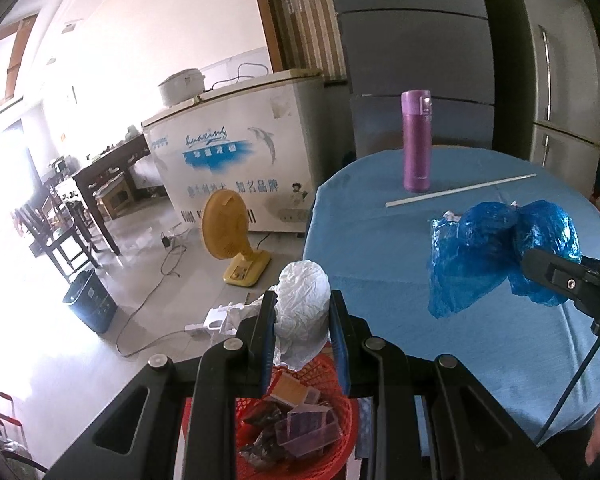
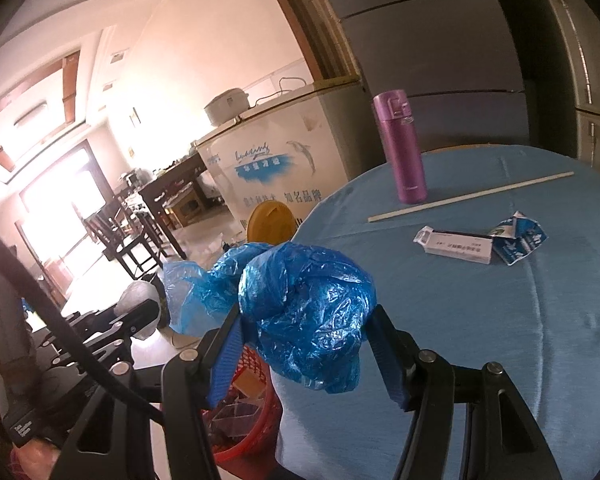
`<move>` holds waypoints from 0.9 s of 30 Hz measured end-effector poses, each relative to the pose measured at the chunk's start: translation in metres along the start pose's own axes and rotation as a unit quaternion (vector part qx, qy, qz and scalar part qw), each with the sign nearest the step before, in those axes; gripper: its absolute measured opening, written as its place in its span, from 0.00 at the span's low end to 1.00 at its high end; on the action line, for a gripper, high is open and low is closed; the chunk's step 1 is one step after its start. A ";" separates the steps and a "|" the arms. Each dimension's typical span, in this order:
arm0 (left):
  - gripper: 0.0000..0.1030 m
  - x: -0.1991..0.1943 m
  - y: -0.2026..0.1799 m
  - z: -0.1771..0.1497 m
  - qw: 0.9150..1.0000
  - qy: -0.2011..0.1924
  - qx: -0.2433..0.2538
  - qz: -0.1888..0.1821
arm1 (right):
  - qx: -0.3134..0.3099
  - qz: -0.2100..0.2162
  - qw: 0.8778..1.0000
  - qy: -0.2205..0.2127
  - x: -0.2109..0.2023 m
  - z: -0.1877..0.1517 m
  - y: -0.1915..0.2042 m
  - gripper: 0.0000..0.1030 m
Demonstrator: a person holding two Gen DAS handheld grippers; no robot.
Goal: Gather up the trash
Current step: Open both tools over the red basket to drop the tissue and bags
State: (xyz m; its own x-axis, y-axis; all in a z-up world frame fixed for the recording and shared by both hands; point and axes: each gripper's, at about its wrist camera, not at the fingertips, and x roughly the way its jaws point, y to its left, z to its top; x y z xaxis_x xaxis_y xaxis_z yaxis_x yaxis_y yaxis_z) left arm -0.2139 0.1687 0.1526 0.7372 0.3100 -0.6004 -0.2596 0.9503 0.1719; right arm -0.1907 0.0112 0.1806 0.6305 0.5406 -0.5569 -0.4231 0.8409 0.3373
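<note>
Showing only from the right wrist, a small box seemingly lies flat.

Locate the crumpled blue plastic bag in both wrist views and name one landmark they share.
Left wrist: blue plastic bag at right of centre, clamped by the right gripper.
Right wrist: lower centre, between the fingers.
Shared landmark: purple flask upright on the blue tablecloth, behind the bag.

The basket is largely hidden behind the left gripper; its contents are too jumbled to name. In the right wrist view the bag covers part of the fan, and print on the carton is unreadable
</note>
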 end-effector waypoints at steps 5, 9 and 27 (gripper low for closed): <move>0.26 0.012 0.008 -0.007 1.000 0.016 -0.005 0.009 | -0.009 0.007 1.000 0.019 0.018 0.000 0.008 0.63; 0.26 0.022 0.016 -0.013 0.999 0.030 -0.011 0.017 | -0.020 0.005 0.999 0.040 0.038 -0.004 0.014 0.63; 0.27 0.091 0.085 -0.094 0.979 0.182 -0.084 0.038 | -0.063 0.011 0.982 0.180 0.158 -0.034 0.046 0.63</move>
State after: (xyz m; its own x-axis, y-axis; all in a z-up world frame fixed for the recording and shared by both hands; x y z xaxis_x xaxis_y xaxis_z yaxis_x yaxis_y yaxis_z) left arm -0.2277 0.2751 0.0394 0.4486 0.3203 -0.8344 -0.4263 0.8972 0.1152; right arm -0.1324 0.1348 0.0824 0.3587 0.4967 -0.7904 -0.5252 0.8073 0.2690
